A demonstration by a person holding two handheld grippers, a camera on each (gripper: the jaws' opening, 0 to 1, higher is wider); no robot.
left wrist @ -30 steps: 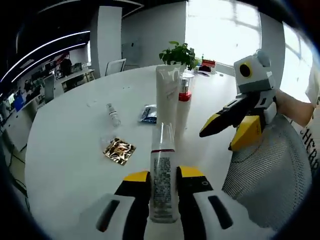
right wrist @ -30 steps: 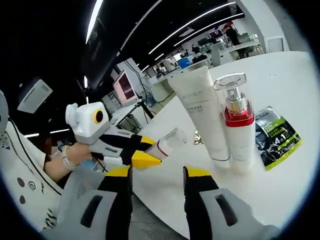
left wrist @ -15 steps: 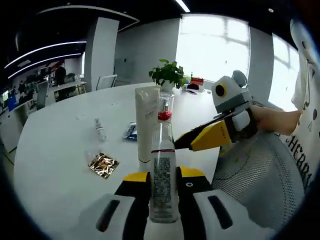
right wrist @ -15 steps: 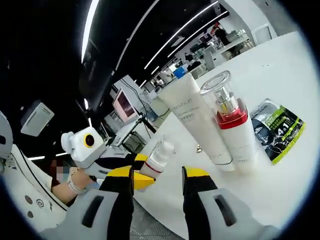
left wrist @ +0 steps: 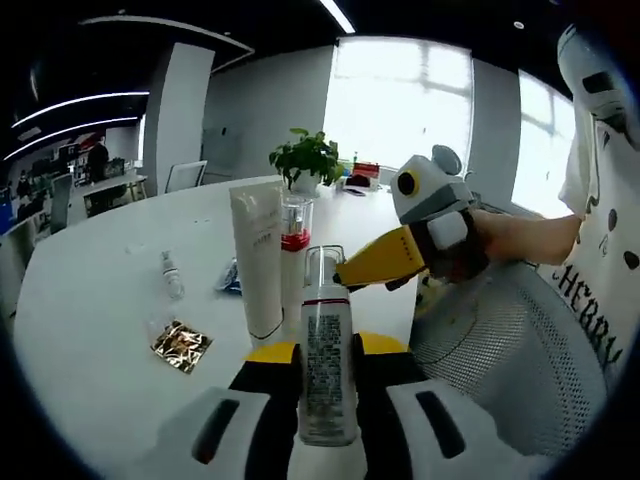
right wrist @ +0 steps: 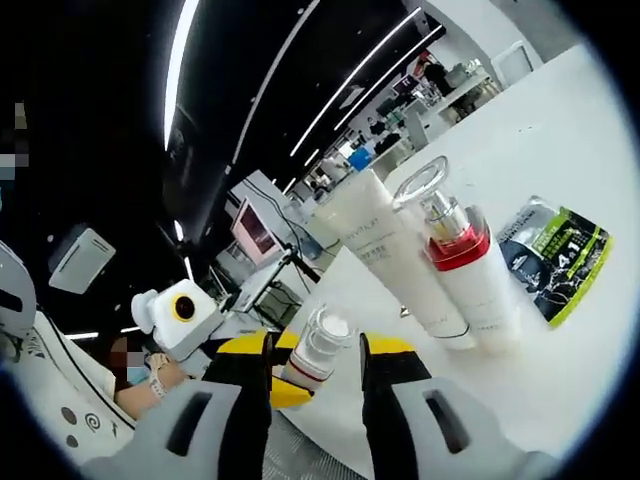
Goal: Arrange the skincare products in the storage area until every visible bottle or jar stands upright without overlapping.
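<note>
right gripper [right wrist: 318, 350]: jaws apart, nothing clamped | clear-capped bottle [right wrist: 318, 350]: between the jaws' tips, held by the left gripper [right wrist: 255, 362] entering from the left | white tube [right wrist: 385, 250] and red-collared pump bottle [right wrist: 460, 262]: upright, touching, ahead-right on white table [right wrist: 560, 130] | green sachet [right wrist: 553, 255]: flat, far right

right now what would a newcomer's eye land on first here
Probably the clear bottle clamped upright in the left gripper, close in the left gripper view. Just behind it on the white table, a white tube and a red-collared pump bottle stand side by side, with the right gripper reaching in from the right.
</note>
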